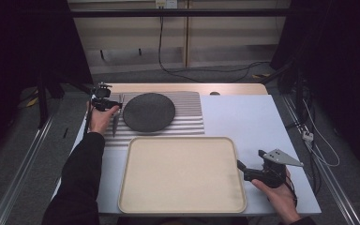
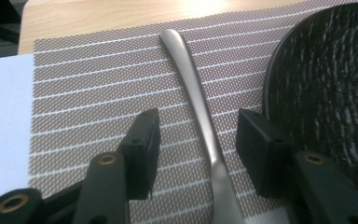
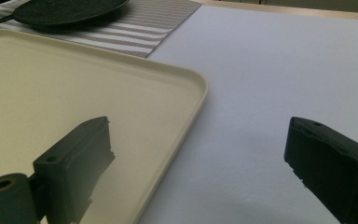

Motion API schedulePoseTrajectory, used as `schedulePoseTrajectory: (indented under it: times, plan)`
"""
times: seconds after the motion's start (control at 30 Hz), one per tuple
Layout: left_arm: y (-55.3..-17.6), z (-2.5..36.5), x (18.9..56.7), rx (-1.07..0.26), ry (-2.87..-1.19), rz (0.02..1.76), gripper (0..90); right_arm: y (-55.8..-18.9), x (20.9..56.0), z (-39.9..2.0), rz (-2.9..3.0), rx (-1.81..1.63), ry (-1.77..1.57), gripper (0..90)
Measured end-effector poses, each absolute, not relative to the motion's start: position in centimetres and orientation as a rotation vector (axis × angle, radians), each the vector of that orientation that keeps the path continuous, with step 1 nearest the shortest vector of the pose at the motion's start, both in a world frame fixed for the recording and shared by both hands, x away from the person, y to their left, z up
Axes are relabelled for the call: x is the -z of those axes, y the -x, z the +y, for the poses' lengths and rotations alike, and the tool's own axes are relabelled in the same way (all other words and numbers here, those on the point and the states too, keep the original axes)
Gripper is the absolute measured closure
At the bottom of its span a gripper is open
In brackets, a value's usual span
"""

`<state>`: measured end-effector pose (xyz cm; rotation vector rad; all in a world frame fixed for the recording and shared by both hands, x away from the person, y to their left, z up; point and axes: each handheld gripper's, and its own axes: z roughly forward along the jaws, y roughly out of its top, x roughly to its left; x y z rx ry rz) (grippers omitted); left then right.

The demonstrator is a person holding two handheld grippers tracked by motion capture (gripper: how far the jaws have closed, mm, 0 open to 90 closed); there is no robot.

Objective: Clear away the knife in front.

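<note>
Both jaws of my left gripper [image 2: 198, 140] straddled the slim silver metal utensil handle [image 2: 200, 116] unclenched, set to grasp it; right gripper [image 3: 200, 158] gaped idle.

A silver fork [image 2: 200, 107] lies on a brown mat [image 2: 88, 93] with thin white stripes, beside a black speckled plate [image 2: 326, 93], while the tray [image 1: 183, 173] is plain cream and the tongs are black.

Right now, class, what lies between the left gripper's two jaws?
A metal utensil handle on the striped placemat, seen in the left gripper view; the jaws aren't touching it.
</note>
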<state>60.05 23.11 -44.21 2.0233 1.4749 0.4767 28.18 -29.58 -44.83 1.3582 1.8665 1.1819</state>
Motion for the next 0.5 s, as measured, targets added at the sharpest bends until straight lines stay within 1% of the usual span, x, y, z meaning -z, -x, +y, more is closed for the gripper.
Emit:
schedulePoseTrajectory:
  times: [0.07, 0.2, 0.23, 0.33, 0.43, 0.5]
  plan:
    - [-60.3, 22.8, 44.5, -0.468, -2.036, 1.477, 54.3, -28.2, 44.9, -29.6, 1.869, -1.182, -1.354, 7.1]
    - [-60.7, 22.3, 45.0, -0.488, -2.036, 1.499, 62.0, -28.2, 44.9, -29.6, 1.869, -1.181, -1.357, 7.1]
    - [-60.7, 22.2, 45.1, -0.483, -2.02, 1.513, 69.6, -28.2, 44.9, -29.6, 1.867, -1.182, -1.359, 7.0]
    - [-60.9, 21.9, 45.5, -0.498, -1.997, 1.539, 71.7, -28.2, 44.9, -29.6, 1.867, -1.183, -1.361, 7.0]
    - [-61.2, 21.7, 45.4, -0.492, -1.998, 1.553, 75.7, -28.2, 44.9, -29.6, 1.868, -1.182, -1.359, 7.0]
    - [-61.3, 21.6, 45.3, -0.494, -2.012, 1.558, 75.8, -28.2, 44.9, -29.6, 1.868, -1.185, -1.36, 7.0]
